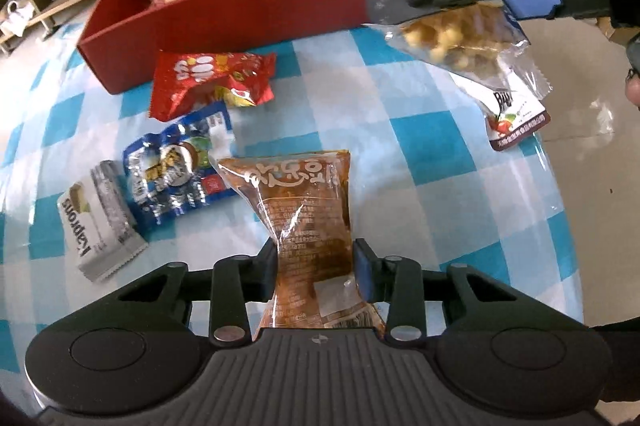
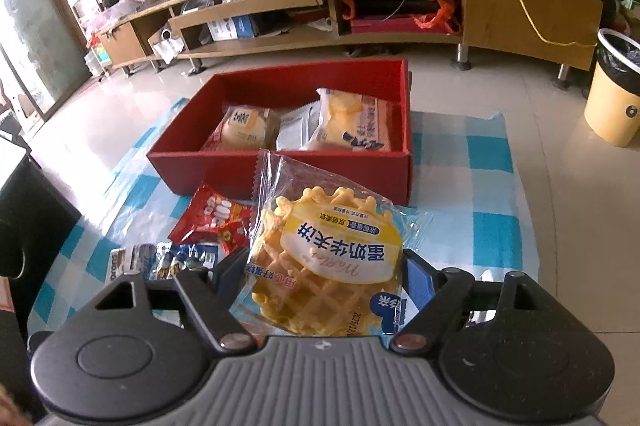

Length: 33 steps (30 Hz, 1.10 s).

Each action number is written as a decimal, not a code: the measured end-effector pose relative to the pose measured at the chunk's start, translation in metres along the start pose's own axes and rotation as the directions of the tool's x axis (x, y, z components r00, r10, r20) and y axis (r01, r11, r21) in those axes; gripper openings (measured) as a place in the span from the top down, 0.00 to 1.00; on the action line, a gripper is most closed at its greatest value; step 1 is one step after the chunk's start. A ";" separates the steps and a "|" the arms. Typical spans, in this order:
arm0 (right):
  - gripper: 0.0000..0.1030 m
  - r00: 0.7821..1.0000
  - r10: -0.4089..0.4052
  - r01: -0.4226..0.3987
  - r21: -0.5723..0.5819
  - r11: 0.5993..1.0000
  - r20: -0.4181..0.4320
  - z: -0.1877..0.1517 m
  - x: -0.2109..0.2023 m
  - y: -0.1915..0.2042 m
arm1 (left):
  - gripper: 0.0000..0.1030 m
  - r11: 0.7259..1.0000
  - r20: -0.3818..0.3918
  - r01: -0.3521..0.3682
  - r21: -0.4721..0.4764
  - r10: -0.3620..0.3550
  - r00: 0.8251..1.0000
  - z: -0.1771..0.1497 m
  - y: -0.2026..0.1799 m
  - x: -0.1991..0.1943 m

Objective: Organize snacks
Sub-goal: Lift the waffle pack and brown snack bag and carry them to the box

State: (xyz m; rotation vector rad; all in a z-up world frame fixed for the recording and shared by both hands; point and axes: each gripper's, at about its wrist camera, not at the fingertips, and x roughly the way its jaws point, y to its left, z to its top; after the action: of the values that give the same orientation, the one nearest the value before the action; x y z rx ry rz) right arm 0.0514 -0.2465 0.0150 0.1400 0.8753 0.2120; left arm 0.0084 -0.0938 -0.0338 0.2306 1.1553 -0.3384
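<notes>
**Both grippers loaded; red box part filled**

The left gripper (image 1: 316, 266) is clamped on a brown snack pack (image 1: 304, 222), its far end resting on the checked tablecloth (image 1: 420, 161). The right gripper (image 2: 320, 274) grasps a waffle pack (image 2: 324, 258), held clear of the cloth, in front of the red box (image 2: 280, 169). Box holds several wrapped cakes. Red packet (image 1: 208, 81), blue packet (image 1: 176, 165) and grey bar (image 1: 100, 222) lie loose beside it.

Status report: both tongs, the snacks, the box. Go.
Left tongs shut on brown snack pack. Right tongs shut on waffle pack, lifted before red box. Three packs loose on checked cloth. Path clear.
</notes>
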 end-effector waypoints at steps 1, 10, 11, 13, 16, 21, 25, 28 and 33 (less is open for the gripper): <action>0.26 1.000 0.000 0.000 0.001 1.000 0.005 0.000 -0.001 0.000 | 0.56 1.000 0.003 0.009 -0.011 -0.009 1.000 0.001 0.002 -0.003; 0.26 1.000 -0.001 0.001 0.011 1.000 0.026 0.007 -0.004 -0.001 | 0.56 0.997 0.104 0.031 -0.075 -0.023 0.994 0.027 0.021 -0.033; 0.26 1.000 -0.002 0.001 0.012 1.000 0.028 0.009 -0.004 -0.001 | 0.56 0.996 0.113 0.026 -0.081 -0.017 0.993 0.030 0.024 -0.035; 0.26 0.999 -0.004 0.003 0.013 1.000 0.033 0.011 -0.004 0.000 | 0.56 0.996 0.135 0.012 -0.092 0.001 0.991 0.037 0.030 -0.039; 0.26 0.999 -0.004 0.003 0.011 1.000 0.037 0.015 -0.003 0.002 | 0.55 0.994 0.155 -0.006 -0.111 0.024 0.988 0.047 0.040 -0.042; 0.26 0.999 -0.003 0.003 0.000 1.000 0.040 0.023 0.001 0.006 | 0.55 0.989 0.192 -0.046 -0.138 0.072 0.979 0.067 0.055 -0.047; 0.26 0.999 -0.001 0.001 -0.009 1.000 0.050 0.032 0.004 0.010 | 0.55 0.985 0.224 -0.052 -0.167 0.090 0.970 0.084 0.067 -0.052; 0.26 0.998 0.001 0.000 -0.010 1.000 0.060 0.040 0.006 0.012 | 0.55 0.981 0.243 -0.050 -0.186 0.095 0.965 0.096 0.074 -0.056; 0.26 0.997 0.004 -0.003 -0.002 1.000 0.079 0.054 0.008 0.012 | 0.55 0.979 0.267 -0.058 -0.197 0.110 0.957 0.115 0.084 -0.056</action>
State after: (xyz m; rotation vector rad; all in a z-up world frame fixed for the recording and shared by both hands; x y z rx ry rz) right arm 0.0969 -0.2351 0.0456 0.1470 0.7964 0.2094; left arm 0.1177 -0.0485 0.0632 0.0635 0.8907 -0.1776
